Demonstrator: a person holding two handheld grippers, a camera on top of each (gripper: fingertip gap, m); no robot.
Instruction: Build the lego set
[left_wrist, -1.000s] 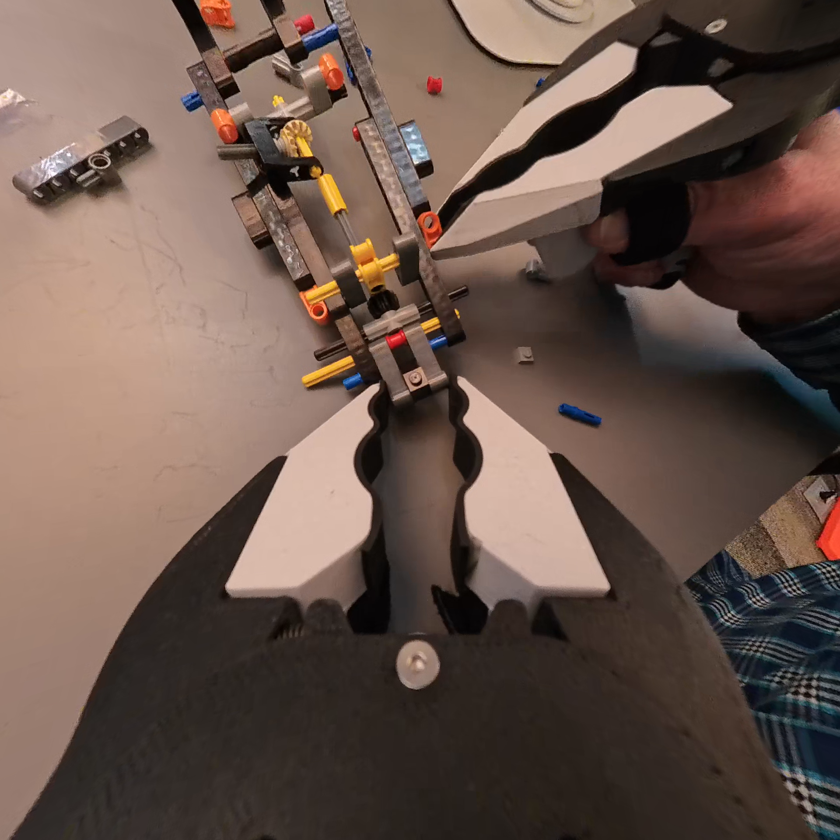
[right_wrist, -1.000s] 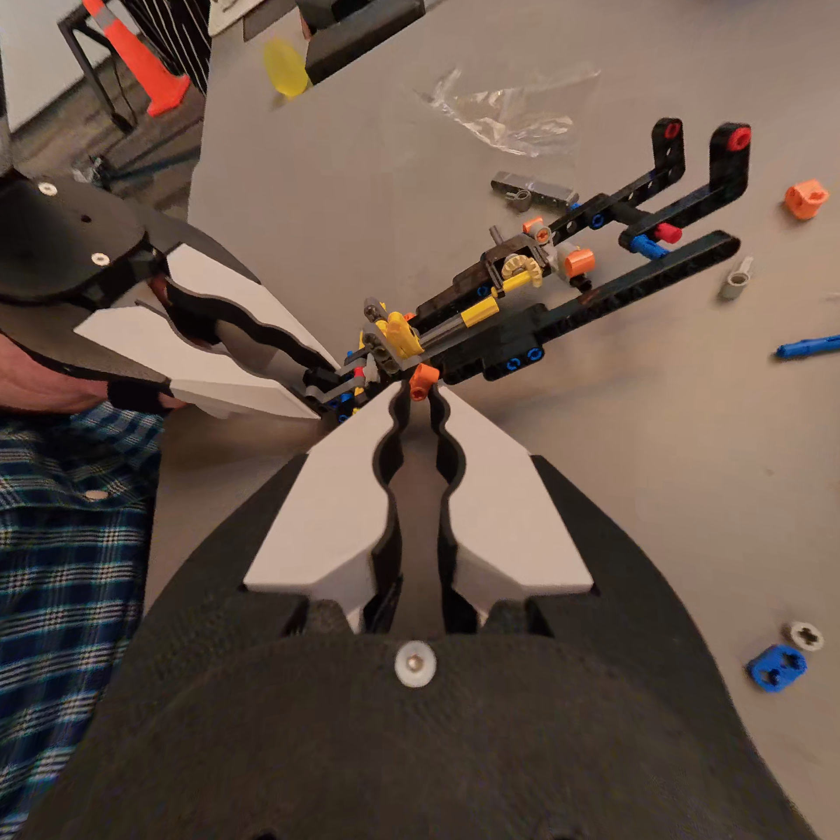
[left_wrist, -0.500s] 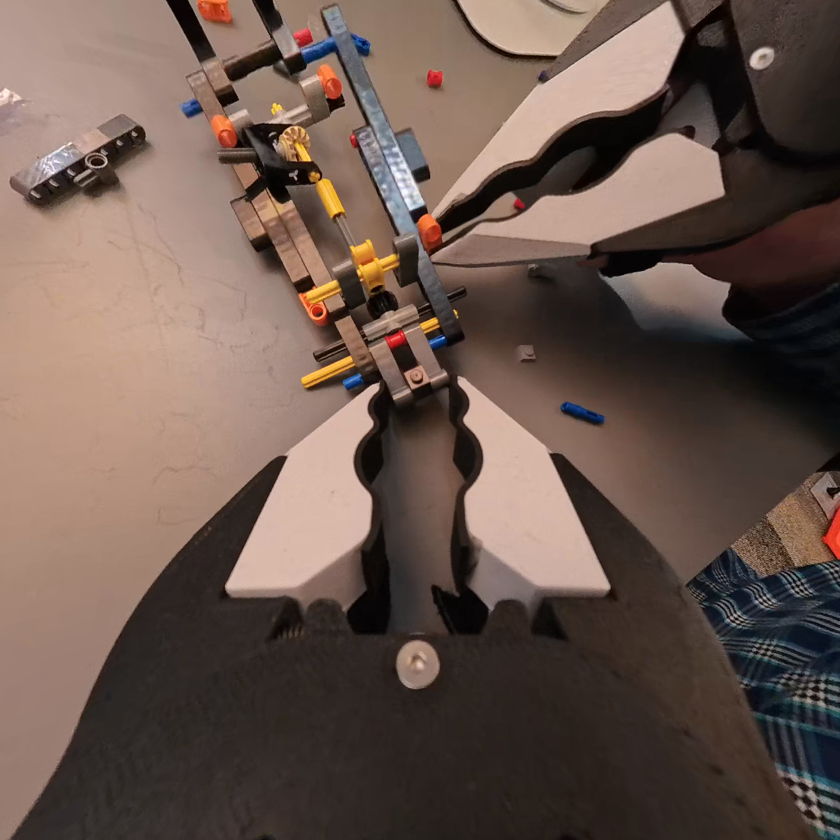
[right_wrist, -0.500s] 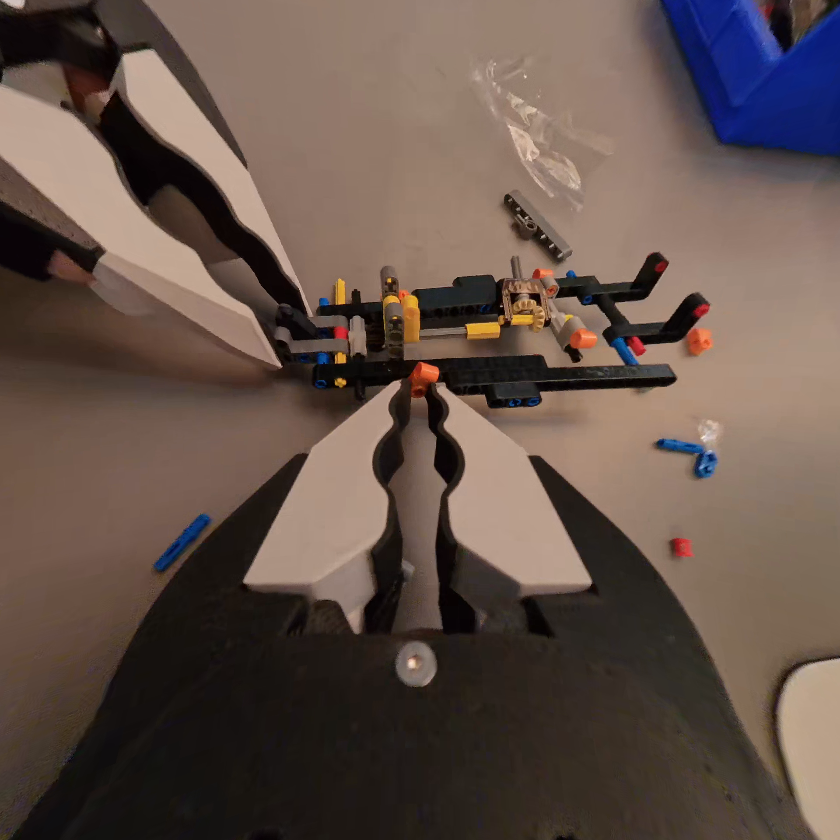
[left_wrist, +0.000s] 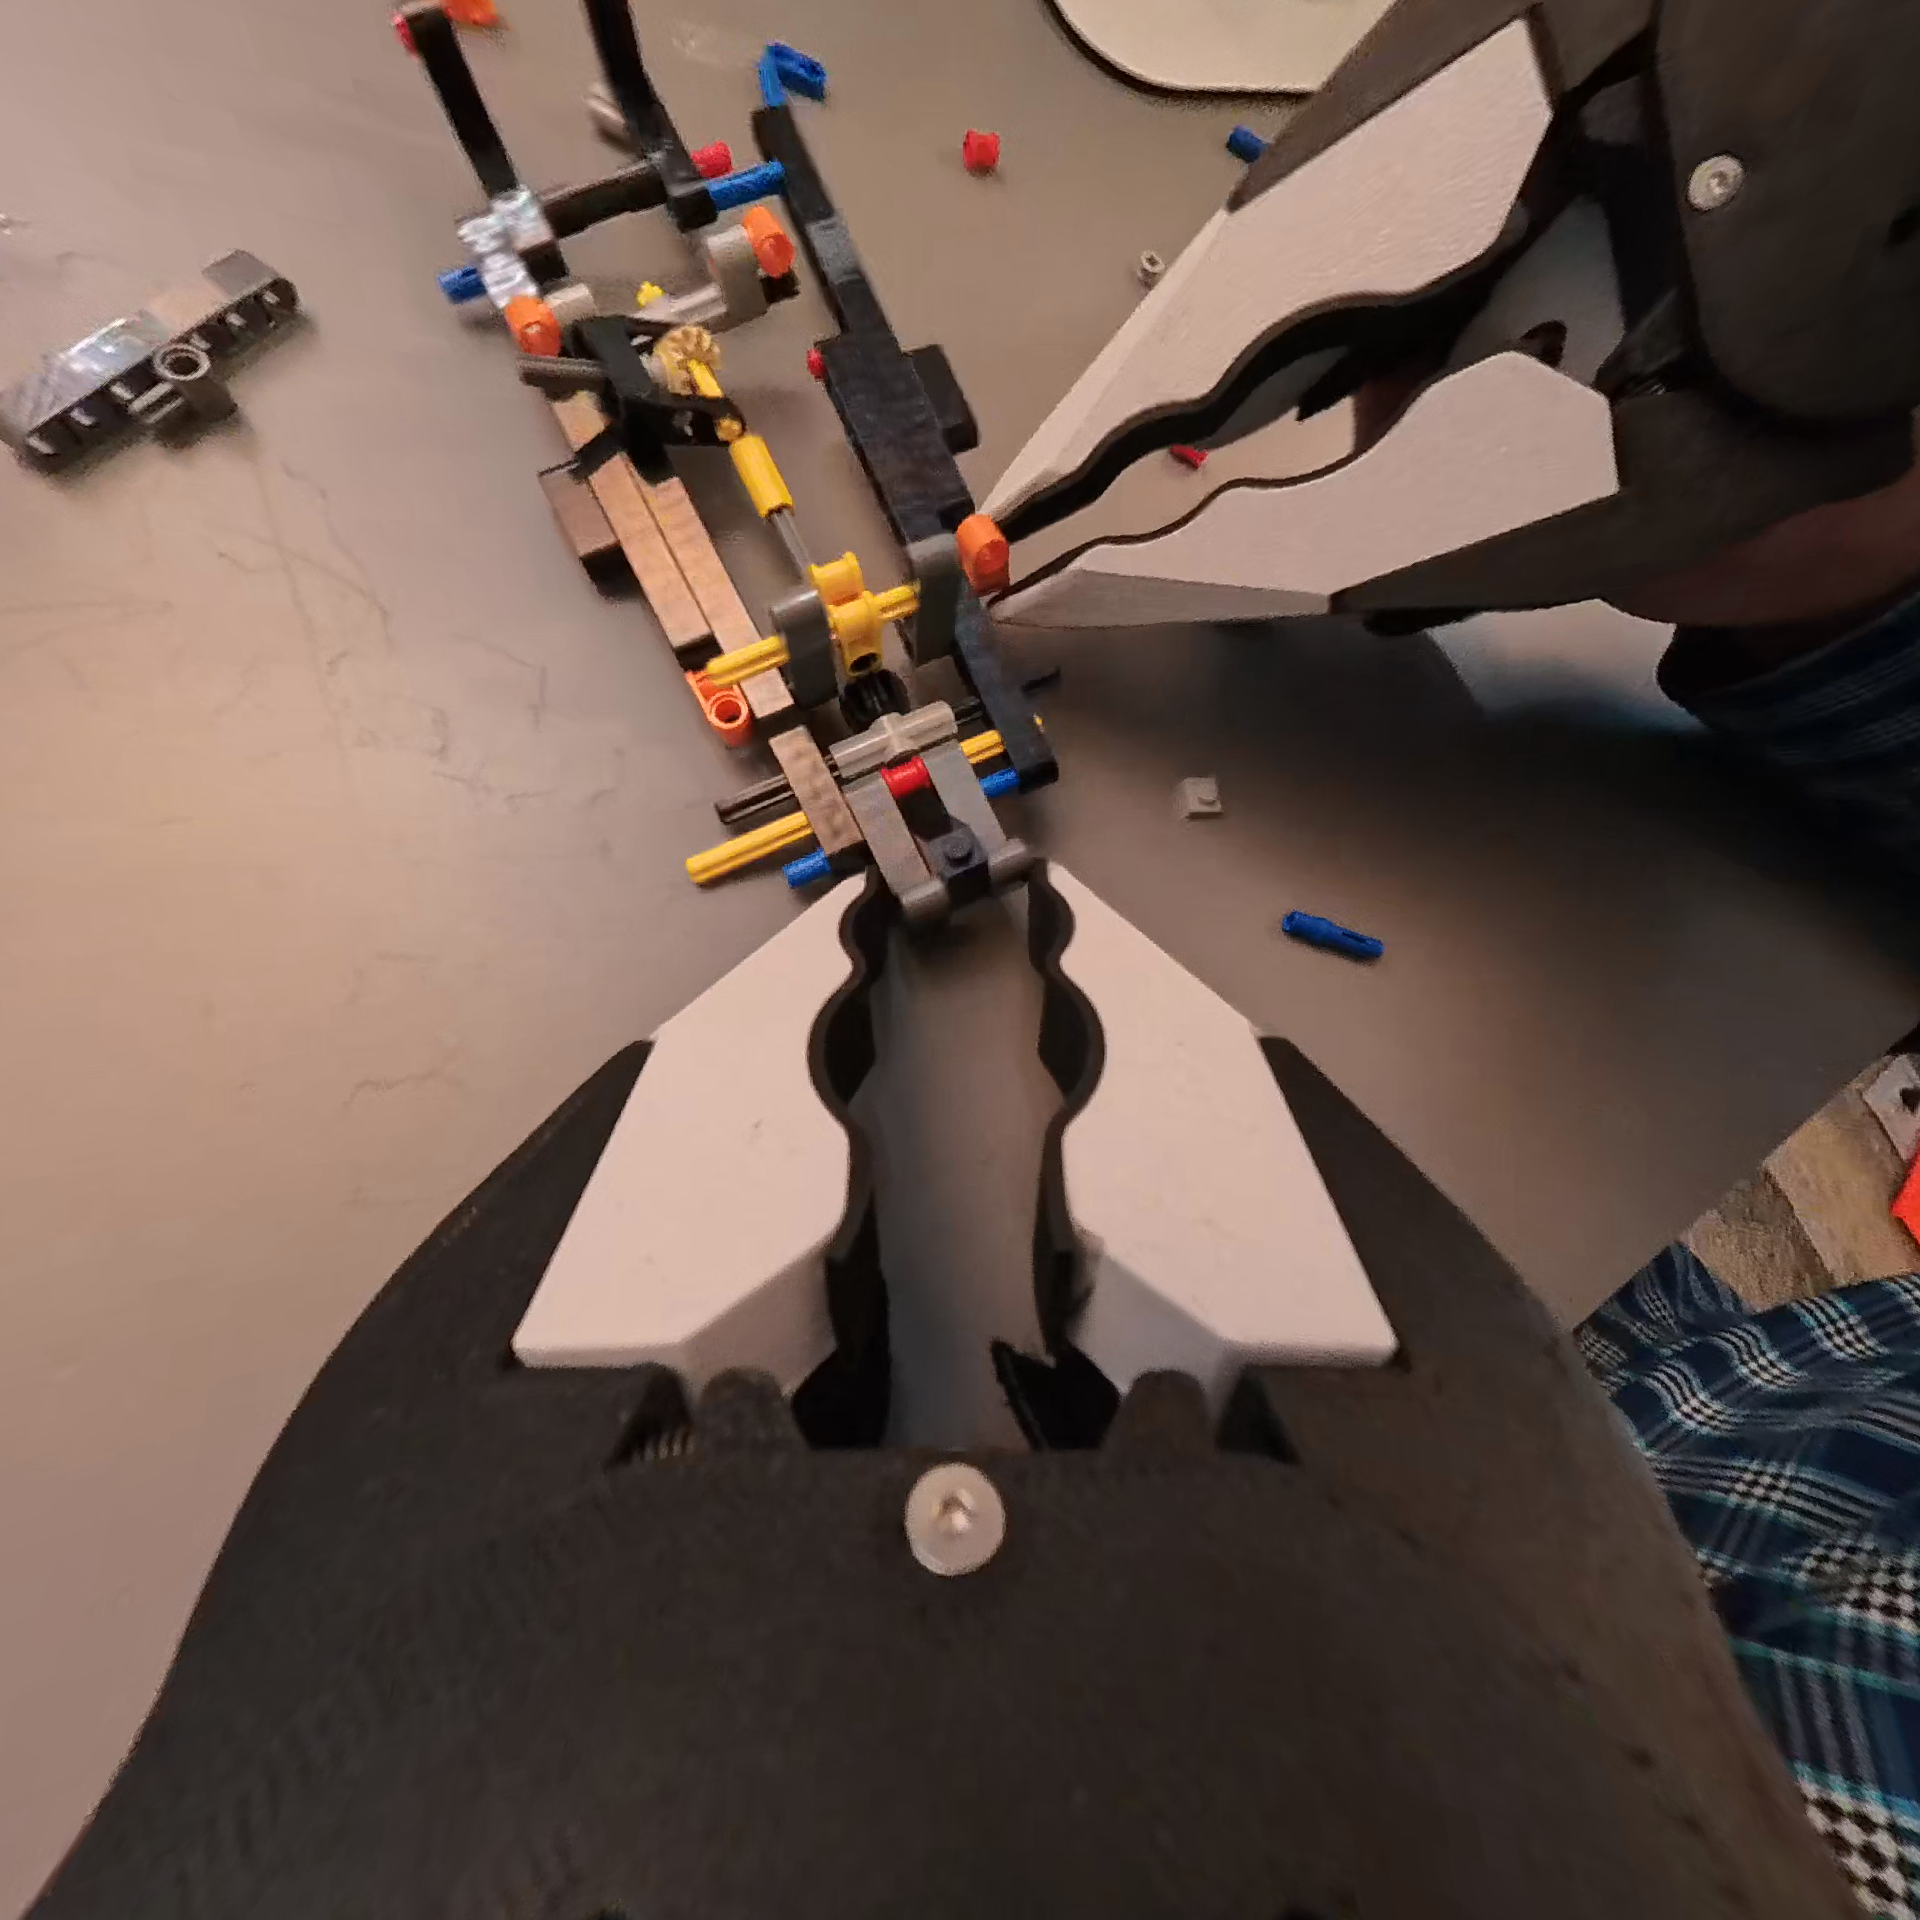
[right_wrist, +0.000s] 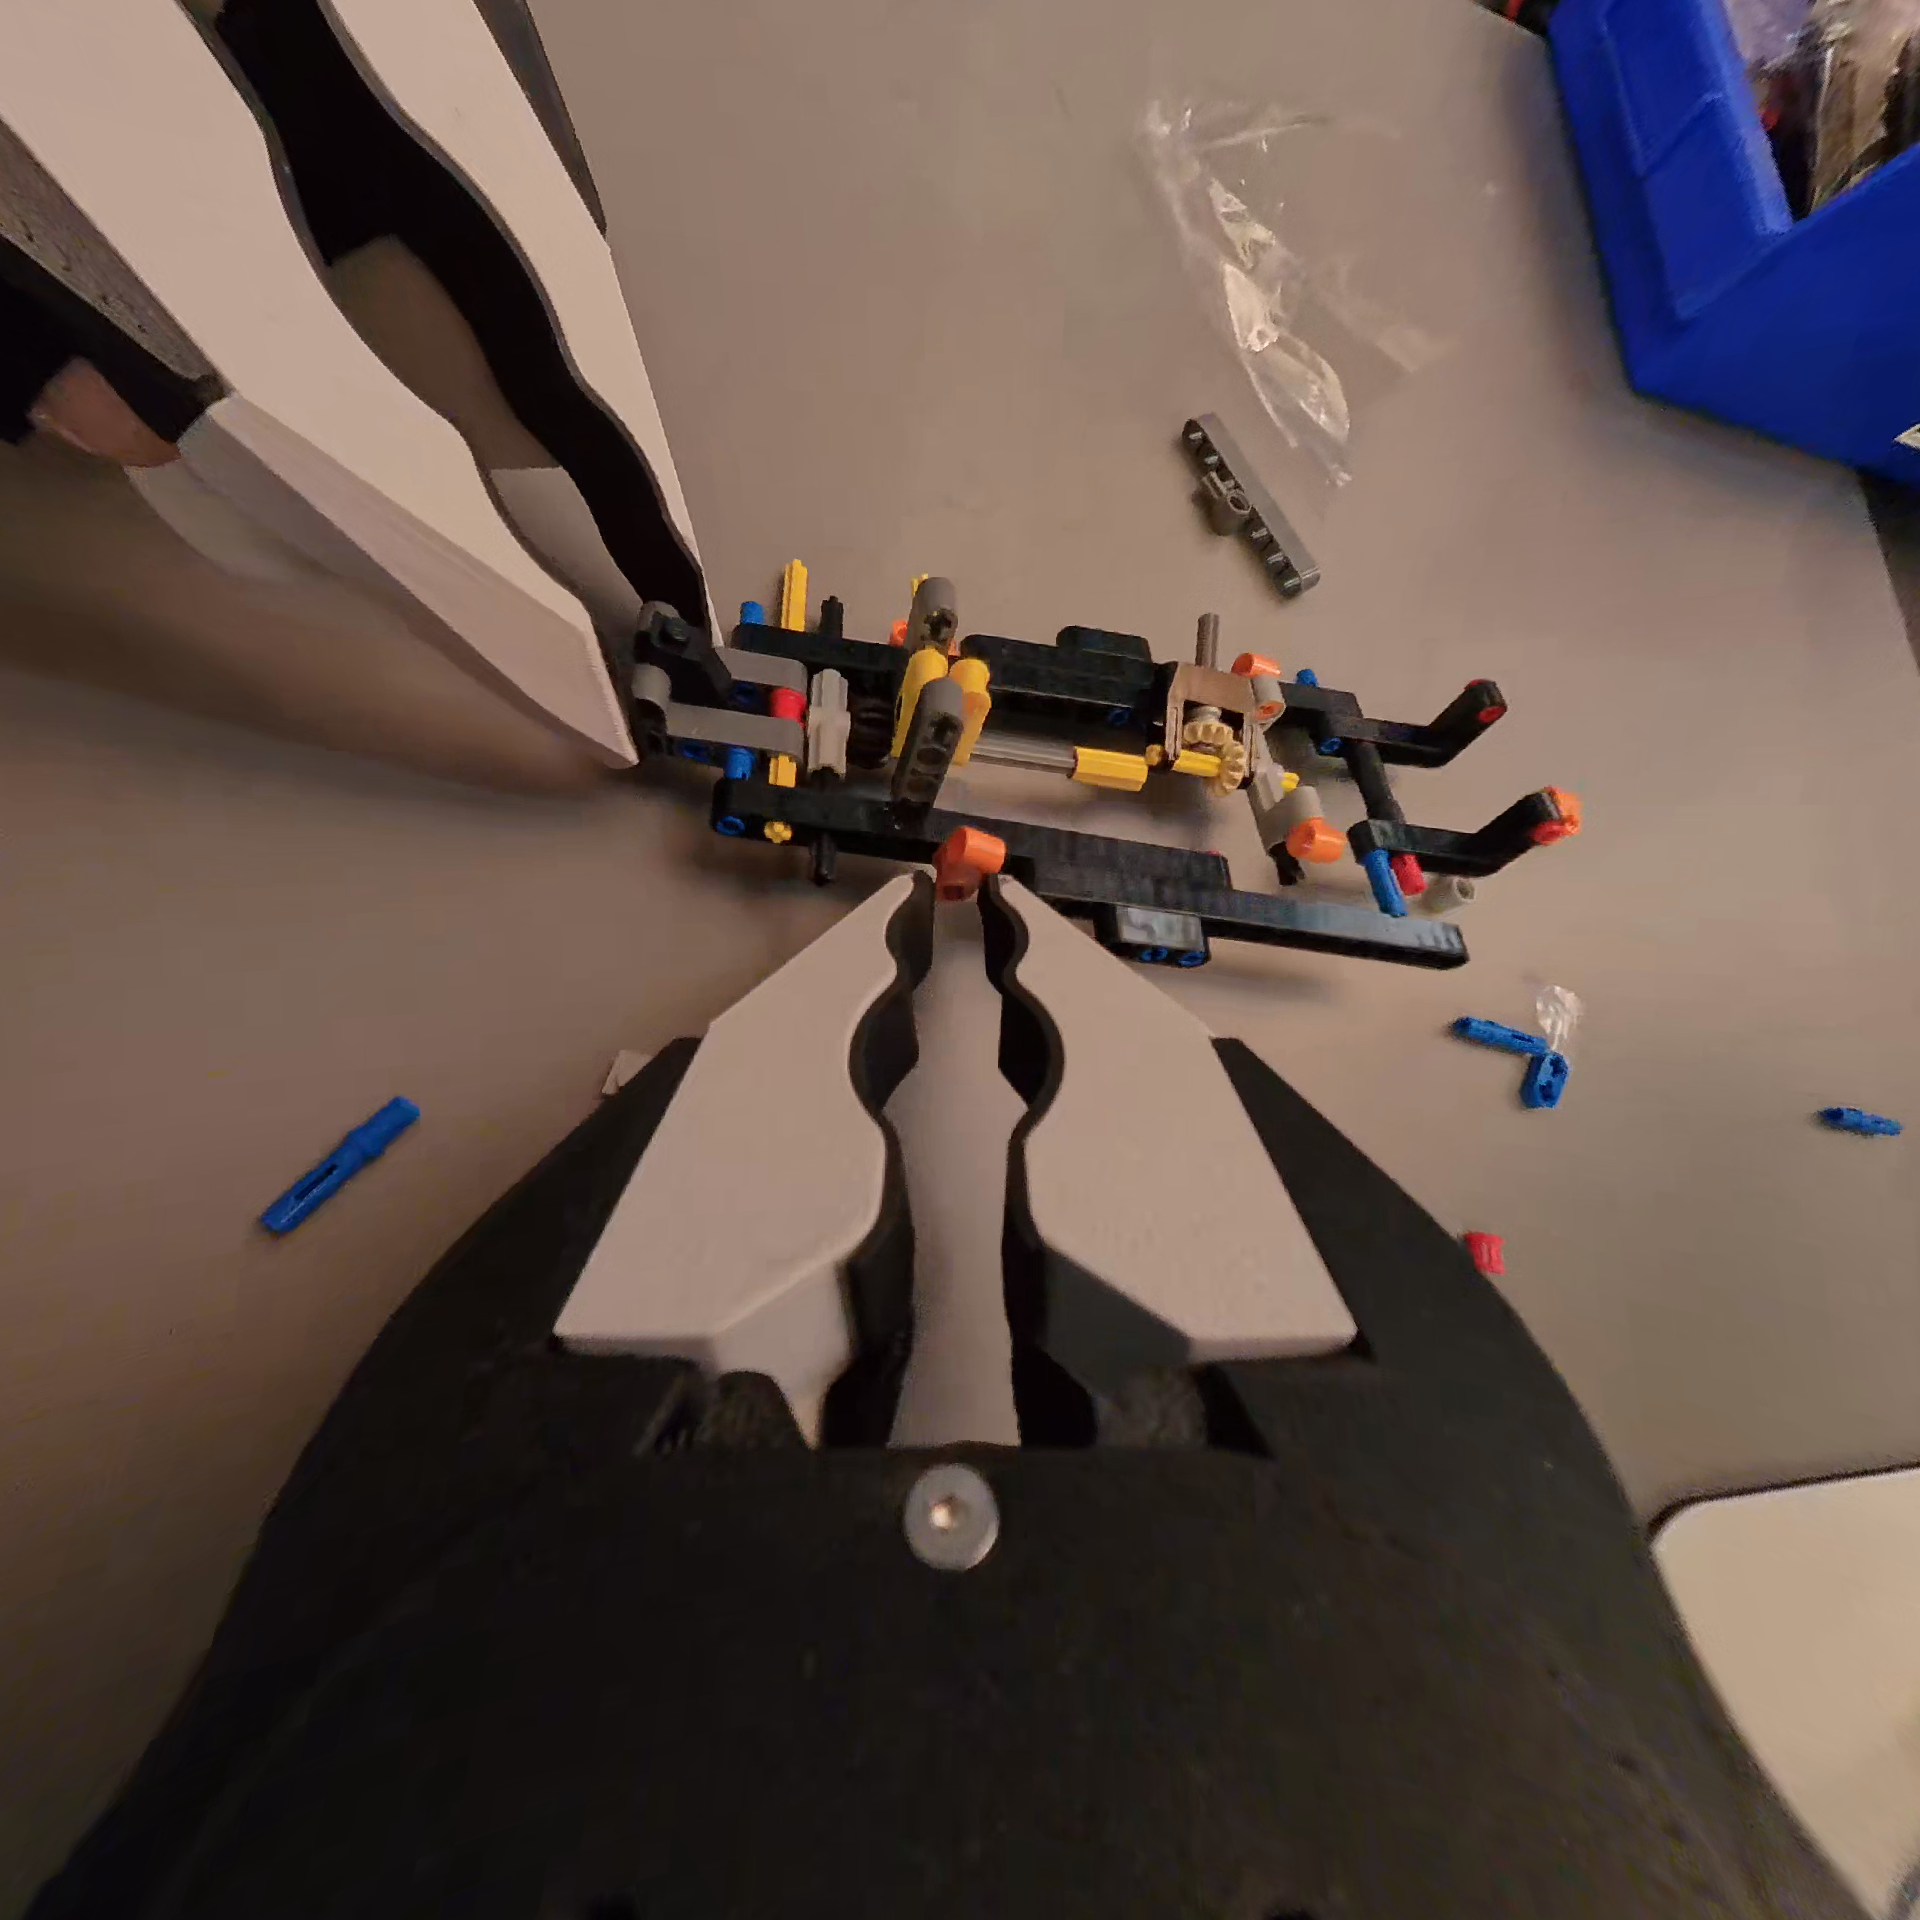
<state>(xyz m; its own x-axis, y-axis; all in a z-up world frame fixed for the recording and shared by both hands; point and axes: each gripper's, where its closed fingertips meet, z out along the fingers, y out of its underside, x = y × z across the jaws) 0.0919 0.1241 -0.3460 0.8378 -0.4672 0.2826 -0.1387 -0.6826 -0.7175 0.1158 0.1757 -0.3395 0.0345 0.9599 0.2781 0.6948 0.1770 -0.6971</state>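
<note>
Lego chassis, a long frame of black beams with yellow, grey and orange parts, is laid flat on the grey counter. Its grey end bracket is gripped by the left tongs, narrowed onto it. An orange connector on the near black side beam is pinched by the right tongs, almost closed around it. Loose blue pins, a red bush and a grey beam are scattered around, beside a clear plastic bag and a blue bin.

Two cameras looking down, close up

Both are seeing the same lego frame, one from its end, one from its side.
</note>
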